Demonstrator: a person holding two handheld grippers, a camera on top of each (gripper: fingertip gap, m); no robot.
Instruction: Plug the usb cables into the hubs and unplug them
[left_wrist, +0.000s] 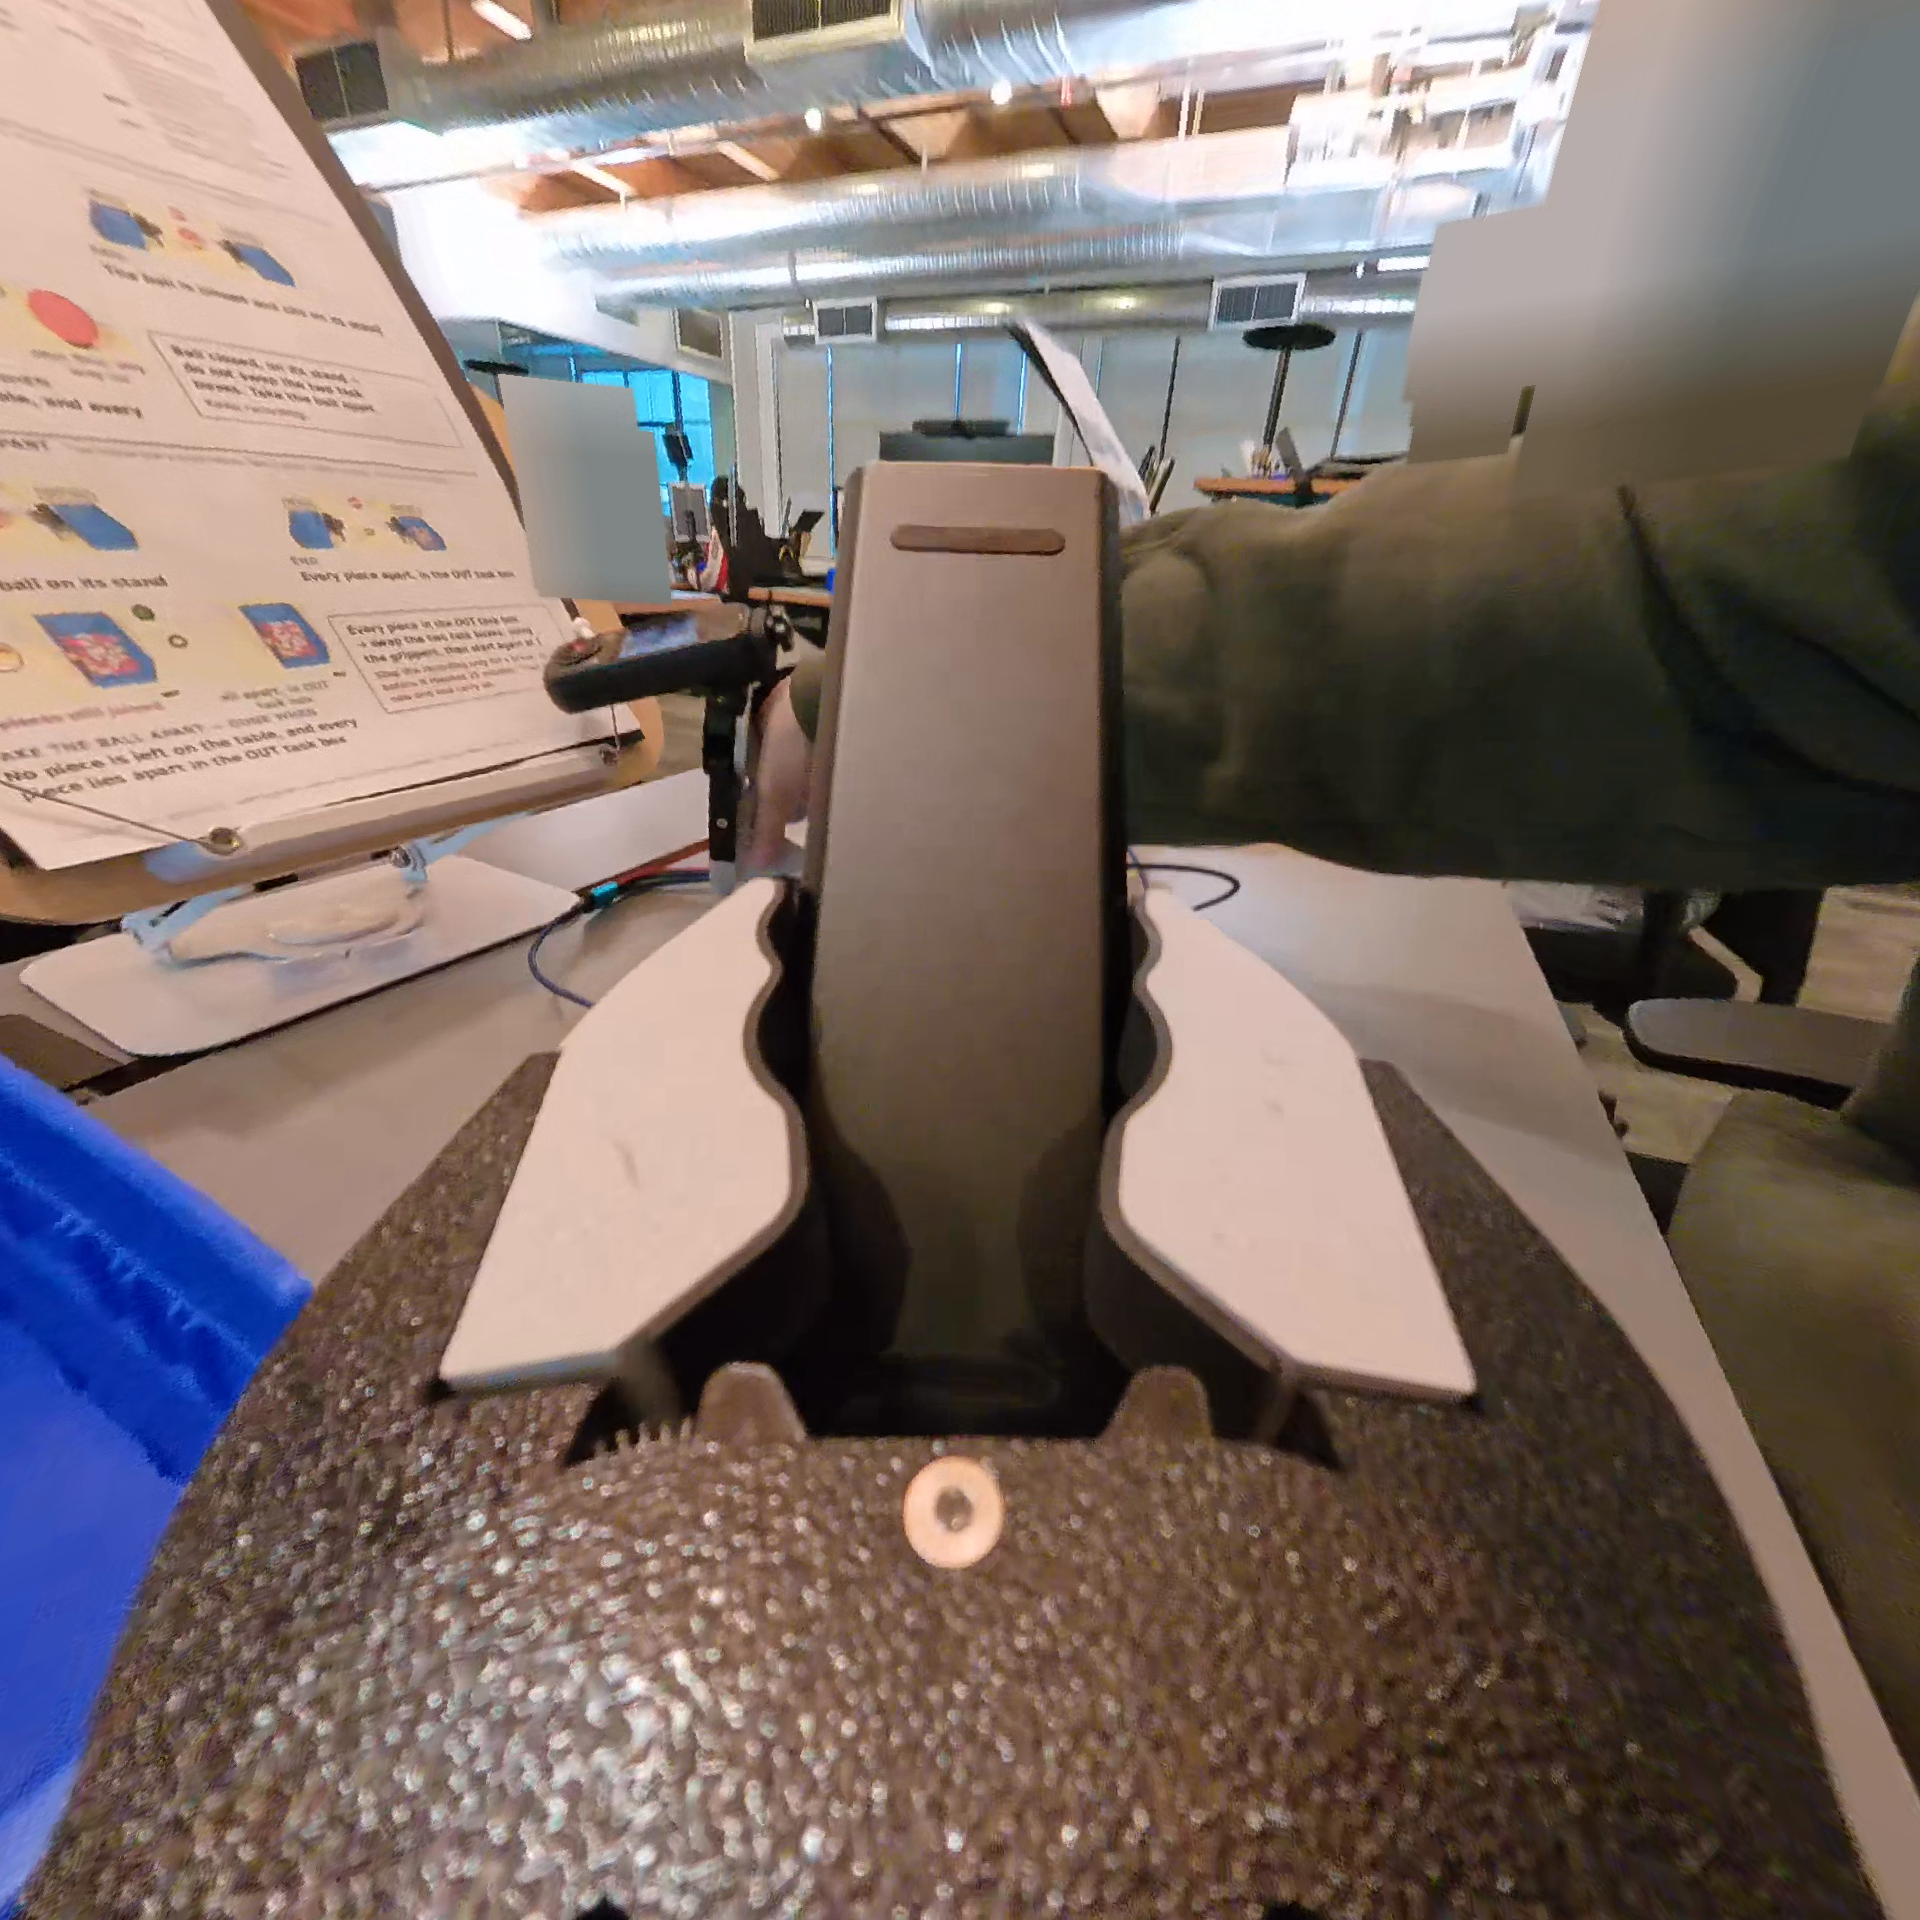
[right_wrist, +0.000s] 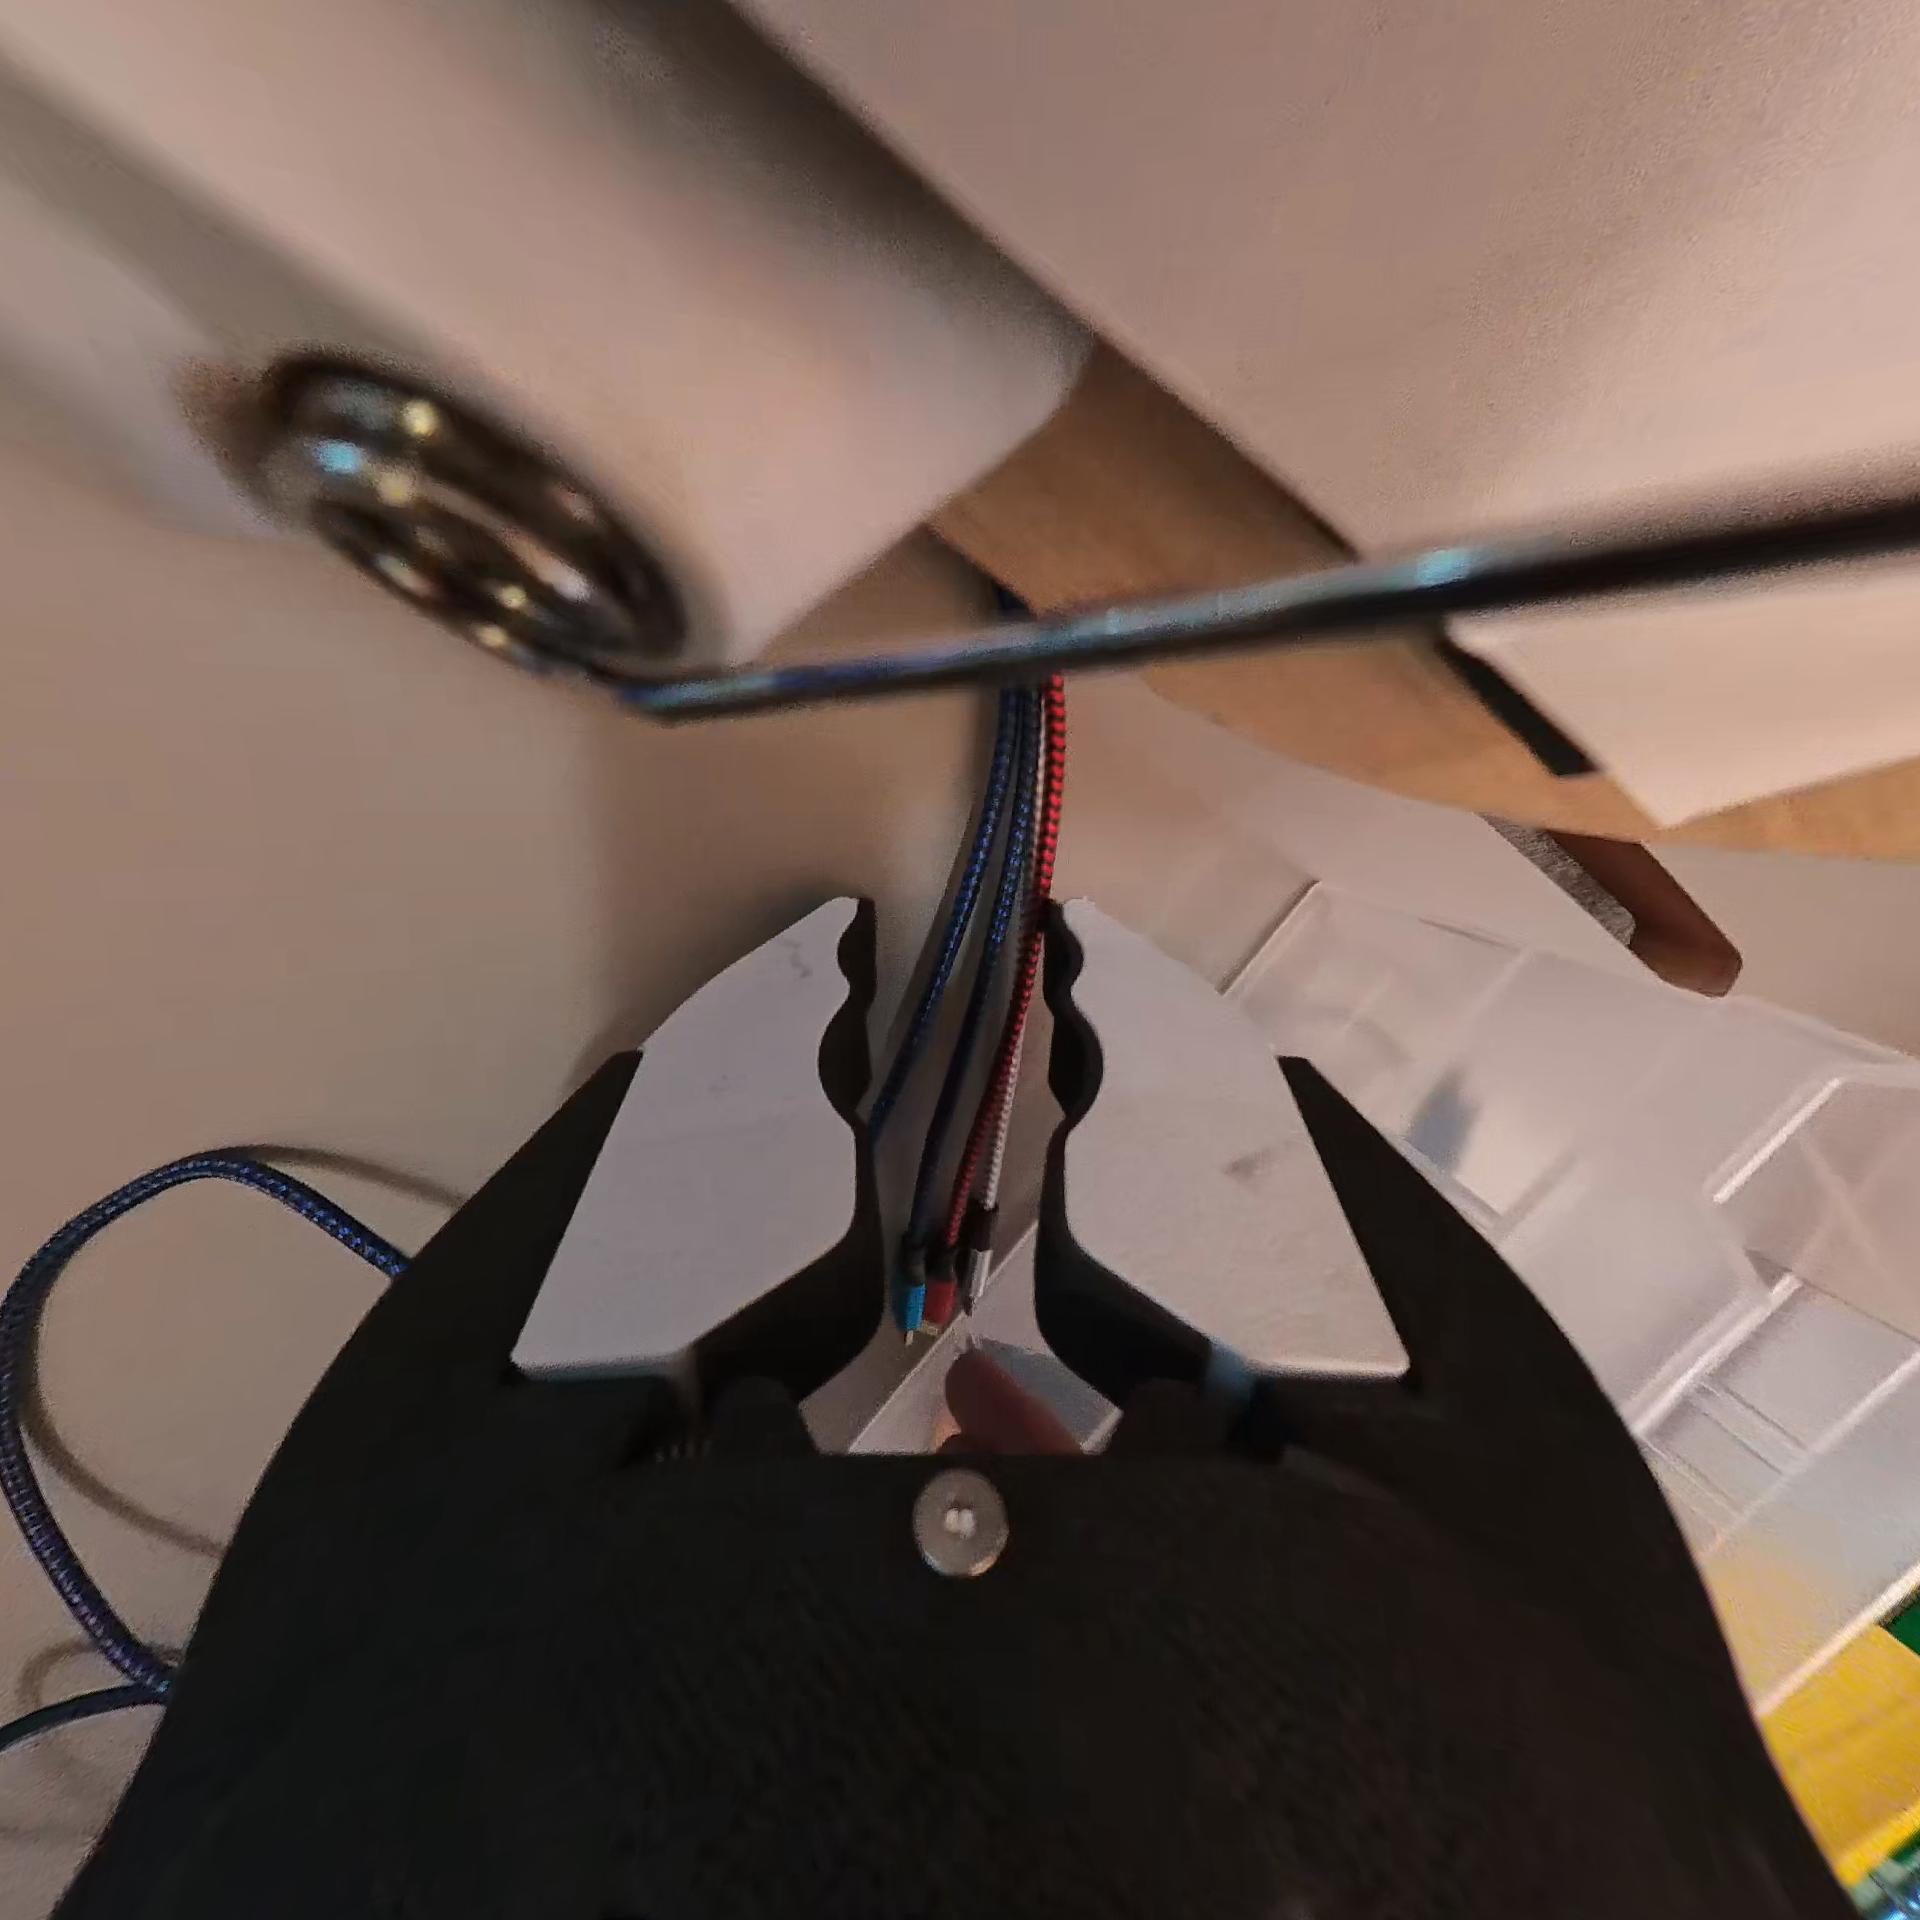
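Note:
My left gripper (left_wrist: 956, 888) is shut on a dark grey flat USB hub (left_wrist: 956, 790) and holds it upright above the table, its slotted end pointing away. My right gripper (right_wrist: 958, 904) is open low over the table. A bundle of braided USB cables (right_wrist: 987, 1039), blue, red and white, runs between its fingers without being pinched. Their connector ends (right_wrist: 920, 1294) lie near the gripper's base. In the left wrist view the right gripper (left_wrist: 727, 831) shows beyond the hub, held by a hand in a green sleeve (left_wrist: 1455, 675), over the cables (left_wrist: 634, 885).
A document stand with an instruction sheet (left_wrist: 208, 468) stands at the left on a white base (left_wrist: 312, 966); its thin metal rod (right_wrist: 1247, 613) crosses above the cables. A blue bin (left_wrist: 104, 1351) is at the near left. A clear plastic box (right_wrist: 1507, 1143) sits right of the right gripper. The table edge (left_wrist: 1579, 1091) runs along the right. Across from one pair of fingers to the other is roughly 45 cm.

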